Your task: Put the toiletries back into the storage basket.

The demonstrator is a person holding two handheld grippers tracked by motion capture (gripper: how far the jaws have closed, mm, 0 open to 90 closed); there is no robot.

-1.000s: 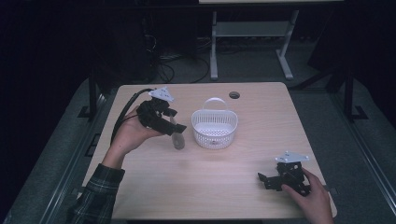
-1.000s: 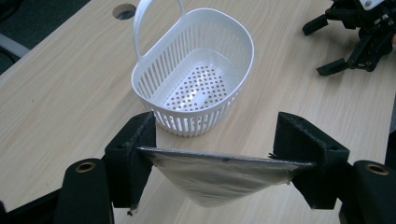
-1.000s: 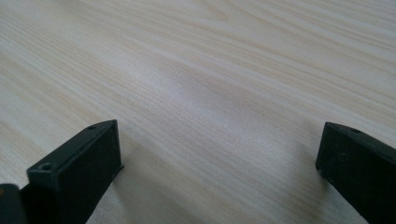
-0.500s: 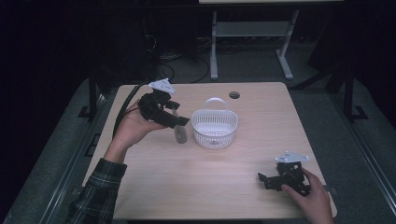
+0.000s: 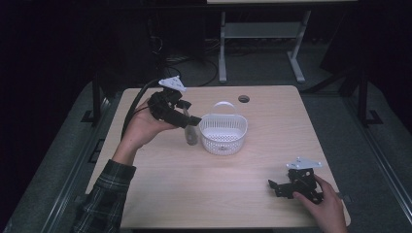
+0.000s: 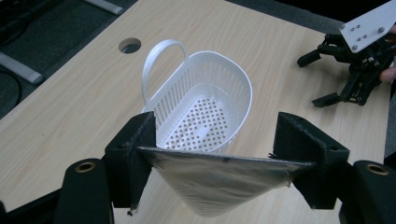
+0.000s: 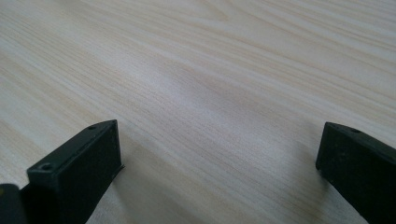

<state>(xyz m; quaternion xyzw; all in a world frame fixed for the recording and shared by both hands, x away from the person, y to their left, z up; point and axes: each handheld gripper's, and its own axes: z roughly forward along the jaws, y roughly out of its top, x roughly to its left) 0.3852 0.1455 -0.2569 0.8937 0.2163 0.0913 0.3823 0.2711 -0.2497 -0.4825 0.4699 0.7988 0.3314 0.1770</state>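
My left gripper (image 5: 191, 120) is shut on a grey, cone-shaped pouch (image 5: 190, 135), which hangs from the jaws above the table just left of the white perforated basket (image 5: 223, 133). In the left gripper view the pouch's flat top edge (image 6: 219, 161) is stretched between the two pads, and the basket (image 6: 205, 112) lies beyond it with nothing inside. A hand rests my right gripper (image 5: 281, 187) on the table near the front right corner. Its jaws stand open over bare wood (image 7: 219, 158).
The basket has a hoop handle (image 5: 222, 105) on its far side. A round cable hole (image 5: 244, 99) sits in the light wooden table (image 5: 170, 194) behind it. A cable trails from the left gripper off the table's left edge. Dark floor and a white stand lie beyond.
The left gripper has risen with the pouch and edged toward the basket. The right gripper has stayed where it was.
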